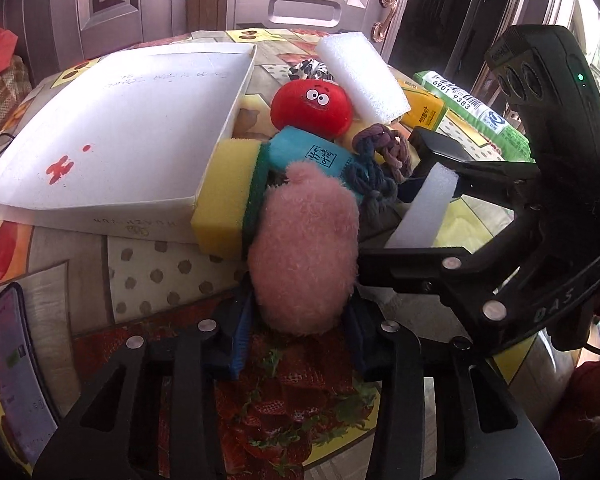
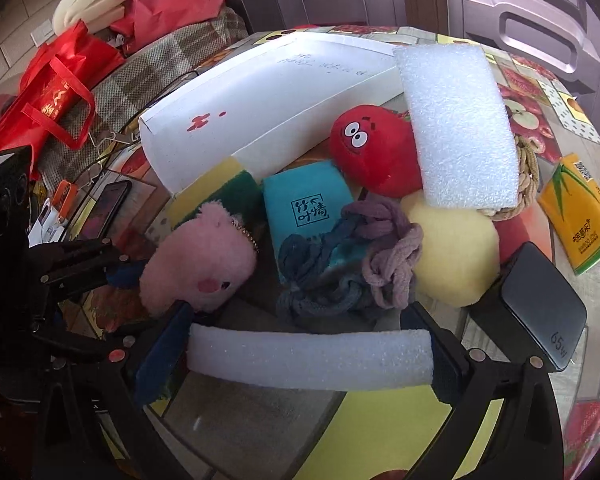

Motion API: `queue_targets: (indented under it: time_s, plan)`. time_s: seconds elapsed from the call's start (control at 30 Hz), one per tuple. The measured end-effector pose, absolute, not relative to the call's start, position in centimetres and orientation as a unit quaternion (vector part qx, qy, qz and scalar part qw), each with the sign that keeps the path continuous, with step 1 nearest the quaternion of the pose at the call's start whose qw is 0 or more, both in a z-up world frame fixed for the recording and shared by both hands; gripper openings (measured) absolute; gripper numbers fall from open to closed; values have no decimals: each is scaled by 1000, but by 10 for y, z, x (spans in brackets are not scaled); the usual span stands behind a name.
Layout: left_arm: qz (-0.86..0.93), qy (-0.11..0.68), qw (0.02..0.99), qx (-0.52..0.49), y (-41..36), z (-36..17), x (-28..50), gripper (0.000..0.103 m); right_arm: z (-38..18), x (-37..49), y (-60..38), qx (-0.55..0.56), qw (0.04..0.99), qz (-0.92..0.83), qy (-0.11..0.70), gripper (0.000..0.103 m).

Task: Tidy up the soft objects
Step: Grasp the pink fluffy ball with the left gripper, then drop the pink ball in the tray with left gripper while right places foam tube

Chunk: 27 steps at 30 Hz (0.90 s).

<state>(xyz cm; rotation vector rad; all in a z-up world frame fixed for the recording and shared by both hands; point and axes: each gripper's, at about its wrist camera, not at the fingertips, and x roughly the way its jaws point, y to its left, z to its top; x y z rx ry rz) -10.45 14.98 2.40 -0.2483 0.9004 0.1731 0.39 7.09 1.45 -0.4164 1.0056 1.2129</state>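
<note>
My left gripper (image 1: pixel 300 320) is shut on a pink plush toy (image 1: pixel 304 248), which also shows in the right wrist view (image 2: pixel 200 260). My right gripper (image 2: pixel 308 354) is shut on a white foam strip (image 2: pixel 308 356), which the left wrist view shows too (image 1: pixel 424 212). A white shallow box (image 1: pixel 112 128) lies at the left, seen also in the right wrist view (image 2: pixel 268 108). Between them lie a red plush face (image 1: pixel 310 104), a teal pouch (image 1: pixel 308 152), a yellow-green sponge (image 1: pixel 224 200), a knotted rope toy (image 2: pixel 340 264) and a large white foam block (image 2: pixel 460 124).
A phone (image 1: pixel 12 380) lies at the table's left edge. A yellow drink carton (image 2: pixel 576 216), a green pack (image 1: pixel 476 108), a black power bank (image 2: pixel 548 316) and a yellow sponge (image 2: pixel 456 252) are on the right. Red bags (image 2: pixel 52 100) sit beyond the table.
</note>
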Motion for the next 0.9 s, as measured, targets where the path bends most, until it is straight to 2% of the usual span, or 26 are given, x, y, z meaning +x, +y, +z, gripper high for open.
queue_targets:
  time_s: [0.23, 0.53, 0.73, 0.9]
  plan:
    - [81, 415, 895, -139, 148, 35, -123, 38, 26, 3, 36, -172, 700, 529, 448, 91]
    - [108, 355, 918, -141, 147, 82, -150, 38, 94, 18, 12, -105, 756, 523, 379, 91]
    - [166, 302, 926, -157, 185, 125, -161, 38, 143, 25, 41, -78, 776, 537, 321, 91]
    - [236, 276, 916, -170, 236, 153, -166, 38, 160, 35, 81, -59, 776, 547, 307, 91]
